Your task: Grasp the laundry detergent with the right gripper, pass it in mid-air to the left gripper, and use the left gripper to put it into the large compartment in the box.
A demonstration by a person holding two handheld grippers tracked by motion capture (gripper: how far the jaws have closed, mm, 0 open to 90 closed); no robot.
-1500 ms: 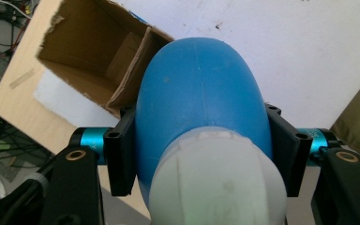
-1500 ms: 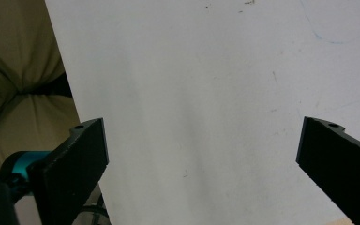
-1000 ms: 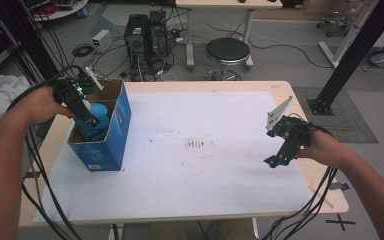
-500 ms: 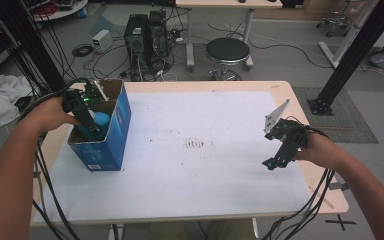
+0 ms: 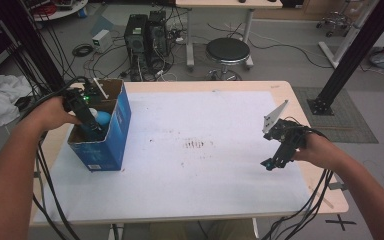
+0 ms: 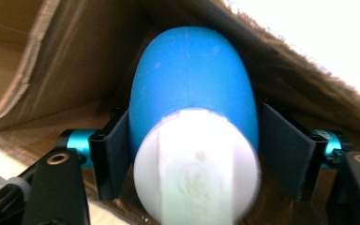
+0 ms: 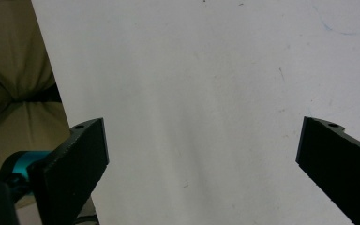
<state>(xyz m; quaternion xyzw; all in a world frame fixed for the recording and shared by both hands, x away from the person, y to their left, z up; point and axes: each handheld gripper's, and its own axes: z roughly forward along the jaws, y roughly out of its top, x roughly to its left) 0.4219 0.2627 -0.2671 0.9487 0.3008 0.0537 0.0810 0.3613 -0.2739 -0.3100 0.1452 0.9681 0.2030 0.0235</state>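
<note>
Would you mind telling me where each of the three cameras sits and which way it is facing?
High view: above the person's side, looking forward and down on the table; both forearms enter from below.
Left gripper view: rides the left gripper, looking into the cardboard box; its jaws are shut on a blue and white object.
Right gripper view: rides the right gripper, looking down at the white tabletop; its jaws stand wide apart.
Shared: the high view also shows the box and object.

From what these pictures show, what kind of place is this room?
Most likely a robotics or data-collection lab, not a home. Desktop computer towers stand on the floor among loose cables, a black metal frame post rises beside the table, and a round stool waits behind it.
</note>
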